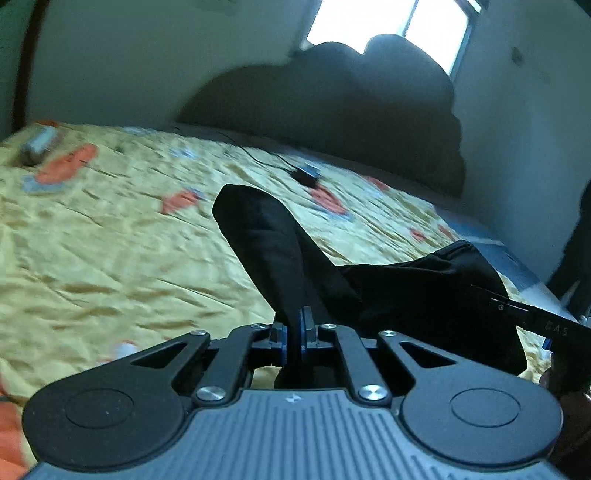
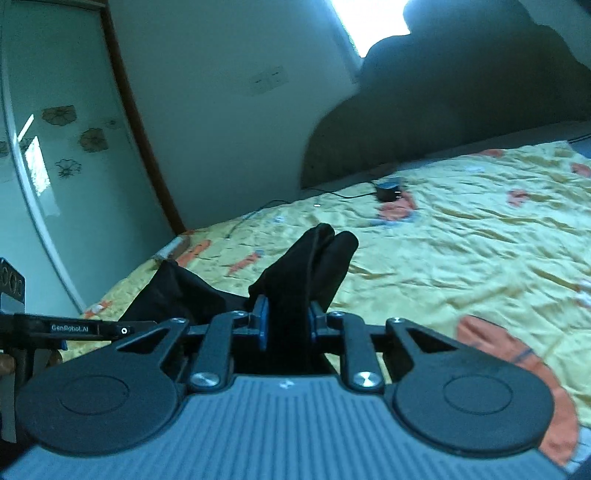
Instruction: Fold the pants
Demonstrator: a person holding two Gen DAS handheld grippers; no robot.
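Writing: the right wrist view shows the side of the left gripper [image 2: 85, 328] bearing the white label "GenRobot.AI", legible in full. In the left wrist view the side of the right gripper [image 1: 532, 314] carries pale letters that appear to read "GAS", though blur makes this uncertain. No other writing can be read.

Count: one pair of black pants [image 1: 266, 236], two grippers, one bed with a yellow bedspread [image 1: 110, 240] printed in orange and blue, one dark headboard [image 1: 332, 110], one window [image 1: 388, 22], one small black device [image 1: 306, 176] with a thin cable, one mirrored door [image 2: 44, 166] with flower decals.

Pants: they lie partly on the bedspread, on the side away from the headboard, with two portions raised off it. One bunch stands up from the left gripper [image 1: 298, 328]; a second bunch [image 2: 310, 258] stands up from the right gripper [image 2: 286, 325]. The cloth between the two sags to the bedspread.

Jaws, left gripper: closed almost fully, pinching a thin fold of the pants between the blue pads.

Jaws, right gripper: narrowly parted, clamped on a thicker wad of the pants that fills the gap.

Device: on the bedspread close to the headboard, well apart from the pants.
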